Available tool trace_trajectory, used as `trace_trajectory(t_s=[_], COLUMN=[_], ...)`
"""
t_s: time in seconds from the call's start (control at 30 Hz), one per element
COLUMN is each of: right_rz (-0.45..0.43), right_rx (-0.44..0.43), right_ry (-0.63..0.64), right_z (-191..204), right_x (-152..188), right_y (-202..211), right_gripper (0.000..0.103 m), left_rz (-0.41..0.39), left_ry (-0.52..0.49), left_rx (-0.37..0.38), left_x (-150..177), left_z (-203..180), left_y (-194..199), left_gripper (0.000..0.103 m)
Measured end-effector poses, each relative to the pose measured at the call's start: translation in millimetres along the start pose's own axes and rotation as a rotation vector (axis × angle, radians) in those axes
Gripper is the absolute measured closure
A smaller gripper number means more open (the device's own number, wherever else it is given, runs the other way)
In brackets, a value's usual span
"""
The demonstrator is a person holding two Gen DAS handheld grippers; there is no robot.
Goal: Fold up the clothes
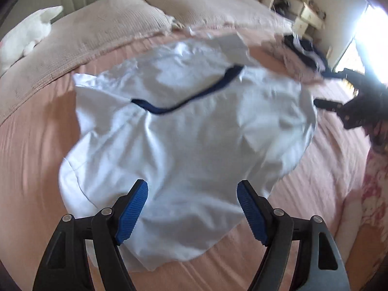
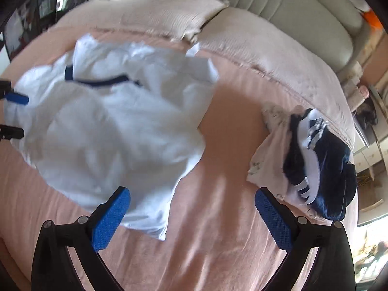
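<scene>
A white shirt (image 1: 189, 126) with a navy collar band (image 1: 194, 97) lies crumpled and spread on the pink bed sheet (image 1: 31, 160). My left gripper (image 1: 192, 189) hovers open over the shirt's near hem, blue pads wide apart, nothing pinched. In the right wrist view the shirt (image 2: 116, 126) fills the left half. My right gripper (image 2: 192, 192) stands open over bare sheet (image 2: 218, 218) beside the shirt's corner, its left pad above the cloth edge. The left gripper (image 2: 17, 115) shows at that view's left rim, and the right gripper (image 1: 332, 88) at the other view's right rim.
A pile of navy and white clothes (image 2: 315, 160) on a pale cloth sits at the bed's right side, pile (image 1: 305, 48). Two beige pillows (image 1: 121, 24) and a padded headboard (image 2: 291, 2) lie beyond. A white plush toy (image 1: 26, 34) rests far left. Cluttered furniture stands past the bed.
</scene>
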State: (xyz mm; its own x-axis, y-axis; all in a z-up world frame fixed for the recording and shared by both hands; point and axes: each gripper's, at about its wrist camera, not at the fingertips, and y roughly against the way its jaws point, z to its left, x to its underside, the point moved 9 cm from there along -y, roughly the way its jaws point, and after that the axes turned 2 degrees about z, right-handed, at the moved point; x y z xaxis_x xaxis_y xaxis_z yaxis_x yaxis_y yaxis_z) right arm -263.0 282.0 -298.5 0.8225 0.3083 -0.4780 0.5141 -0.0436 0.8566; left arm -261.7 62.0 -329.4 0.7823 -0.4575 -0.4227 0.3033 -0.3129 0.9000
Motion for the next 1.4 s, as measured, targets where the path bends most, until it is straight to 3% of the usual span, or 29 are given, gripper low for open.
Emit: trace_trajectory(t_s=[0.1, 0.17, 0.27, 0.37, 0.47, 0.6, 0.7, 0.8, 0.87, 0.93, 1.07, 1.13, 1.2, 1.23, 1.27, 1.33, 1.37, 1.4], right_rz=[-0.079, -0.072, 0.054, 0.064, -0.009, 0.116, 0.153, 0.022, -0.045, -0.078, 0.067, 0.119, 0.149, 0.155, 0.141, 0.097, 0.084, 0.074], right_rx=[-0.076, -0.120, -0.053, -0.080, -0.110, -0.007, -0.102, -0.210, -0.215, -0.208, -0.143, -0.172, -0.196, -0.209, -0.224, -0.263, -0.293, -0.323], right_ry=[-0.042, 0.010, 0.113, -0.013, -0.090, -0.026, -0.189, -0.273, -0.261, -0.248, -0.272, -0.298, -0.321, -0.335, -0.342, -0.335, -0.322, -0.313], right_z=[13.8, 36.4, 40.3, 13.7, 6.8, 5.8, -11.1, -19.5, -24.3, -31.1, -56.0, -61.5, -64.0, -64.0, -62.5, -56.0, -51.4, -48.6], right_x=[-28.6, -41.3, -23.9, -13.5, -25.0, -5.5, 13.0, -19.3, -53.7, -85.9, -109.2, -111.8, -111.7, -111.9, -114.5, -123.5, -128.9, -134.3], right_y=[-10.5, -29.9, -61.4, -52.6, -39.9, -66.4, -56.5, -25.8, -19.9, -25.1, -97.8, -127.9, -148.9, -156.1, -158.0, -154.9, -152.6, -149.7], right_gripper=[0.000, 0.000, 0.001, 0.001, 0.000, 0.001, 0.001, 0.000, 0.000, 0.000, 0.001, 0.001, 0.001, 0.000, 0.000, 0.007, 0.012, 0.036], left_rz=[-0.086, -0.044, 0.045, -0.033, -0.023, 0.002, -0.061, -0.145, -0.143, -0.134, -0.118, -0.116, -0.103, -0.094, -0.088, -0.090, -0.089, -0.092], left_ry=[0.066, 0.018, 0.064, 0.158, 0.140, 0.044, 0.101, 0.228, 0.341, 0.417, 0.430, 0.393, 0.375, 0.367, 0.354, 0.335, 0.349, 0.363], left_rx=[0.037, -0.010, -0.080, 0.021, -0.008, -0.075, -0.013, 0.003, -0.033, -0.017, 0.019, 0.025, 0.056, 0.073, 0.080, 0.099, 0.122, 0.146], left_x=[-23.6, -28.1, -9.0, -15.4, -26.8, -37.8, -45.3, -51.4, -52.1, -57.2, -70.2, -80.2, -89.2, -93.3, -97.4, -104.7, -106.7, -108.5], left_z=[13.8, 21.2, 55.2, 72.4, 73.1, 63.0, 70.2, 106.4, 140.5, 164.4, 181.5, 180.2, 177.1, 173.8, 170.7, 165.1, 165.2, 165.7], left_y=[7.3, -11.8, -26.5, -14.7, -28.4, -44.6, -16.0, 12.0, 11.2, -1.4, -26.6, -35.3, -46.2, -51.7, -56.3, -59.3, -59.2, -58.0], left_gripper=[0.028, 0.028, 0.028, 0.028, 0.028, 0.022, 0.022, 0.022, 0.022, 0.023, 0.023, 0.023, 0.033, 0.064, 0.079, 0.090, 0.090, 0.091])
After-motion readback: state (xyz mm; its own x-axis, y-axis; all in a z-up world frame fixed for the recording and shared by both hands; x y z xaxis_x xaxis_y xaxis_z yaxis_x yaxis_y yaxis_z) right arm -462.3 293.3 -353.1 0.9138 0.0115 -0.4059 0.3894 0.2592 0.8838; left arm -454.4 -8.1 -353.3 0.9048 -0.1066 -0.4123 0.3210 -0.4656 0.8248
